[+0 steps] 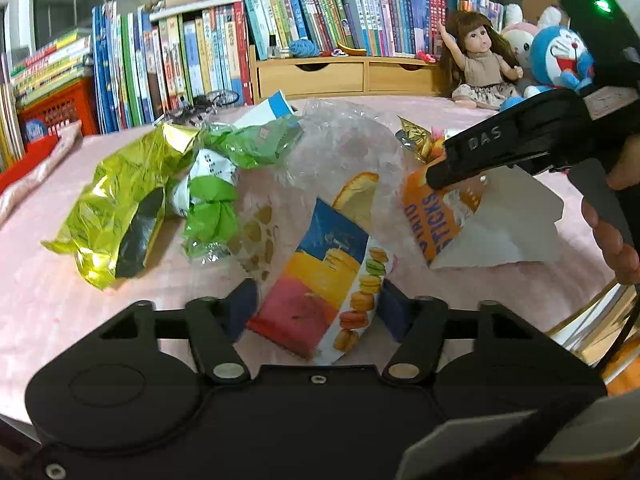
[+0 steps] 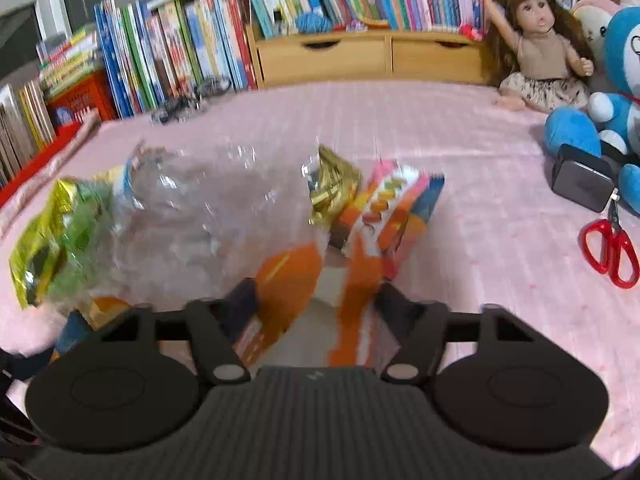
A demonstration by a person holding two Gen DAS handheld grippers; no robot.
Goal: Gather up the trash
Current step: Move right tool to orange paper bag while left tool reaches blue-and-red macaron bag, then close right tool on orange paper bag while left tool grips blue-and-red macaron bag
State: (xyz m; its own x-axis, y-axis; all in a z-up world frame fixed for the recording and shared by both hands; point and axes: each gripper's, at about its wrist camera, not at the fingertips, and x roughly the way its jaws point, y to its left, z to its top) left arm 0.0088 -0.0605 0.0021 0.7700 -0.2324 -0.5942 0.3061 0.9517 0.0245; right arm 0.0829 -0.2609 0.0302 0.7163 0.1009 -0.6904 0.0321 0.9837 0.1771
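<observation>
My left gripper (image 1: 317, 308) is shut on a macaron-printed wrapper (image 1: 320, 288) that fills the gap between its fingers, low over the pink tablecloth (image 1: 48, 304). Behind the wrapper lies crumpled clear plastic (image 1: 344, 148). To its left are a gold-green foil bag (image 1: 116, 208) and a green wrapper (image 1: 216, 200). My right gripper (image 2: 317, 298) is shut on an orange potato sticks wrapper (image 2: 288, 276). In the left wrist view the right gripper (image 1: 436, 172) comes in from the right, with the orange wrapper (image 1: 432, 216) hanging white side out. A small gold wrapper (image 2: 332, 188) sits just beyond.
Rows of books (image 1: 180, 60) and a wooden drawer unit (image 1: 344, 76) line the back. A doll (image 2: 540, 40) and a blue plush toy (image 2: 616, 92) sit at the back right. Near them lie a black charger block (image 2: 580, 184) and red scissors (image 2: 610, 252). A red crate (image 1: 56, 108) stands at the left.
</observation>
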